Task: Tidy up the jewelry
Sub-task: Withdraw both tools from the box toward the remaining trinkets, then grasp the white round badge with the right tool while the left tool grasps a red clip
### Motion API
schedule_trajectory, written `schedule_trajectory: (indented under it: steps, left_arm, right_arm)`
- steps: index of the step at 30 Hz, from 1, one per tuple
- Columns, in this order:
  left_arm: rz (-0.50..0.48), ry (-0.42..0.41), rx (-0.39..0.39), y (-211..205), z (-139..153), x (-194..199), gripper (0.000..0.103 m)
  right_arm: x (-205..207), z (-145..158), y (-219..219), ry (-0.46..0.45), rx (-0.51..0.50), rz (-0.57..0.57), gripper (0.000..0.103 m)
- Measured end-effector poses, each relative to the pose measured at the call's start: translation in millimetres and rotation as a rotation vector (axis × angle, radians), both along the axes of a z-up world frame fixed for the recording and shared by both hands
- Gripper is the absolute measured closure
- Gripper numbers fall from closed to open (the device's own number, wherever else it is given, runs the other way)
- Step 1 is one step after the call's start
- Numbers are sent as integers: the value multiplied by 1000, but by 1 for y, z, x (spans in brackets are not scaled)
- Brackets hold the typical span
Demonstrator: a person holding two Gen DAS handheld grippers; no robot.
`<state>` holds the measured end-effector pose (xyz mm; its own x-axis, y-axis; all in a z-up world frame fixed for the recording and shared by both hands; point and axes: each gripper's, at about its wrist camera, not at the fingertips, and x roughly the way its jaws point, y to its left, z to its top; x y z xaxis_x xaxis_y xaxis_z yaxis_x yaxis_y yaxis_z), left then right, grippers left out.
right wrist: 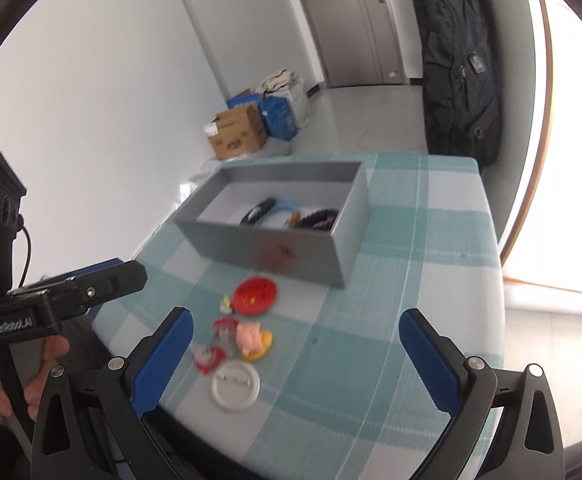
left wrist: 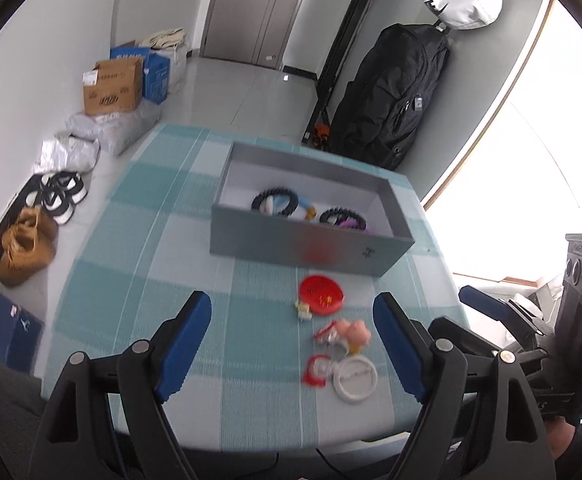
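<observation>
A grey open box (left wrist: 291, 246) (right wrist: 259, 250) stands on the checked tablecloth and holds black bead bracelets (left wrist: 273, 200) (right wrist: 257, 210) and a blue one. In front of it lie a red round badge (left wrist: 322, 293) (right wrist: 255, 290), a pink pig charm (left wrist: 355, 332) (right wrist: 251, 338), a small red-edged piece (left wrist: 317, 370) (right wrist: 209, 356) and a white round badge (left wrist: 355, 378) (right wrist: 235, 386). My left gripper (left wrist: 295, 344) hovers open above these trinkets, nothing between its blue pads. My right gripper (right wrist: 297, 360) is open too, with the trinkets near its left finger.
The tablecloth (left wrist: 131, 280) ends close to both grippers at the near edge. The other gripper shows at the right of the left wrist view (left wrist: 531, 340) and, held by a hand, at the left of the right wrist view (right wrist: 51, 304). Boxes, shoes and a black backpack (left wrist: 391, 96) sit around the table.
</observation>
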<state>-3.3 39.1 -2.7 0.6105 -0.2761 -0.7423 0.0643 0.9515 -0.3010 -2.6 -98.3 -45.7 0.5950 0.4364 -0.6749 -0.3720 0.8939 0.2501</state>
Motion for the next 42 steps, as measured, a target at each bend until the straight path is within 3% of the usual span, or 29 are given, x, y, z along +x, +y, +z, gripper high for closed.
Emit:
schedule_trajectory:
  steps: [3,6,20,27,29,34,39,41,42]
  left_arm:
    - [3,16,-9,3,-4,-5,23]
    - [-1,52,-82,8,-11,-6,23]
    - [64,119,-115,22,-25,-10,23]
    - [99,115,-116,28,-25,-9,23]
    - [103,124,-122,30,-27,-7,23]
    - [105,138,-124,31,-29,-5,23]
    - [96,142,-114,30,-30,-5,23]
    - [97,152,-111,30,-32,-4,23]
    - [97,157,-110,30,-33,-3,23]
  right_arm:
    - [-6,-7,4,35,-24,23,0]
    - [-11,-14,11,53,-67,52,0]
    - [-23,-33,46,59,-191,182,2]
    - [-25,-44,61,73,-248,213,21]
    - [-28,-45,64,54,-283,210,31]
    - [-32,-47,74,29,-335,221,34]
    - [-33,-47,83,29,-346,236,50]
    - [-34,-46,85,27,-334,249,62]
    - [-34,-47,85,26,-335,252,62]
